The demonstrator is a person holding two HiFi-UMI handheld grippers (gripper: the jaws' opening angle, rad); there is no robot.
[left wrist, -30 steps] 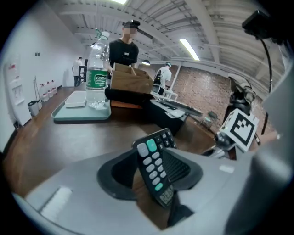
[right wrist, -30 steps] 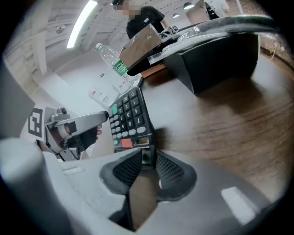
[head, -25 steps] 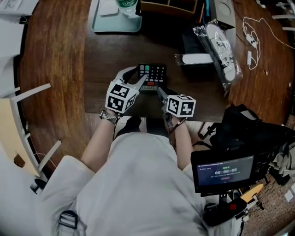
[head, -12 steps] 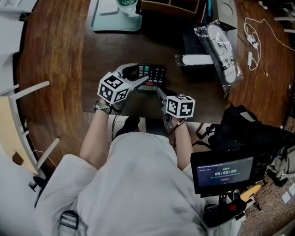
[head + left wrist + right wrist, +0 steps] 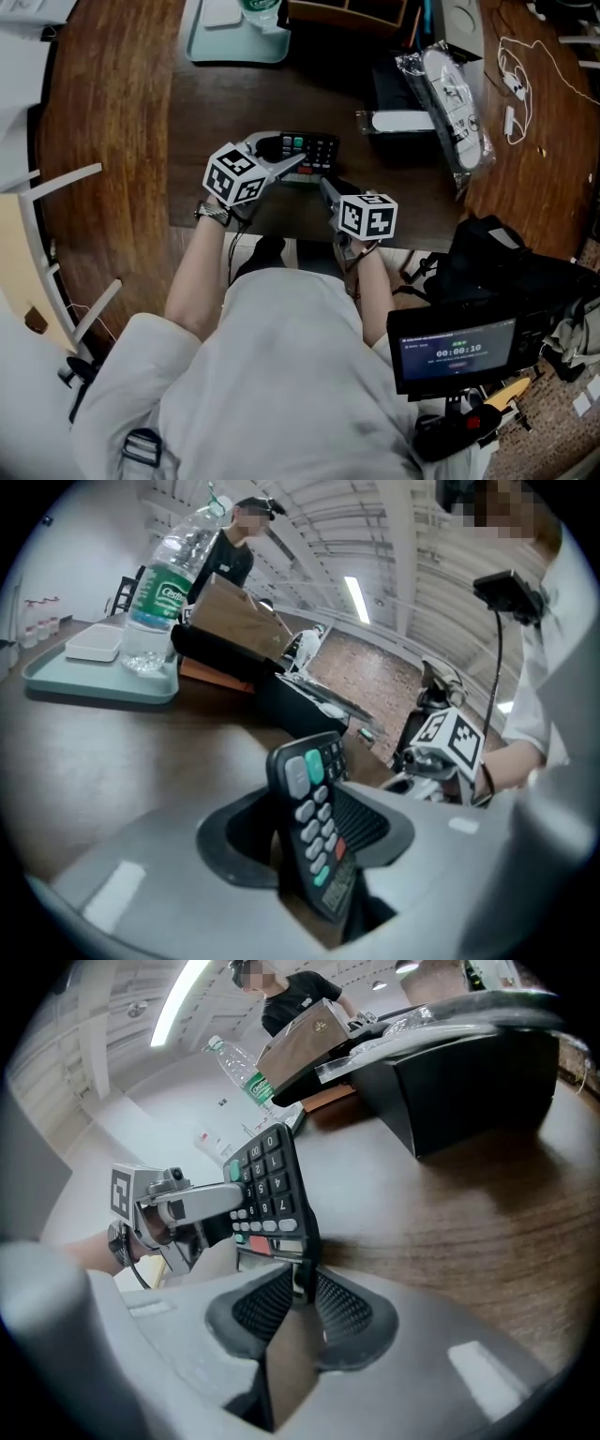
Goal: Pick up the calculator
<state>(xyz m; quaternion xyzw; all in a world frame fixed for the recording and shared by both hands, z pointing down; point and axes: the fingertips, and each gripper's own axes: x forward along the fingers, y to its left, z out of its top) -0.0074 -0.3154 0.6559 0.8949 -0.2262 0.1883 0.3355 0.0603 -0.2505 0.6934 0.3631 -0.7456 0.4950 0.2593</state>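
Observation:
The black calculator [image 5: 314, 150] with grey and green keys is tilted up on edge off the dark desk mat [image 5: 225, 103], with a gripper on each side. My left gripper [image 5: 289, 150] reaches in from the left. Its jaws are closing, and in the left gripper view the calculator [image 5: 314, 827] stands between both pads of that gripper [image 5: 309, 855] and touches them. My right gripper [image 5: 325, 185] holds the near end. In the right gripper view the jaws of that gripper [image 5: 302, 1297] are closing, pinching the thin edge of the calculator [image 5: 272, 1185]. The left gripper [image 5: 197, 1204] shows beside the keys.
A teal tray [image 5: 234, 52] with a water bottle [image 5: 164, 592] stands at the far edge of the mat. A black box [image 5: 398, 94] and a plastic-wrapped item [image 5: 452, 89] lie to the right. A black bag [image 5: 506, 262] and a small monitor [image 5: 457, 349] sit near my right side.
My left gripper has shifted up and to the left and turned, taking a new position on the calculator's left side. The right gripper and the calculator have stayed in place.

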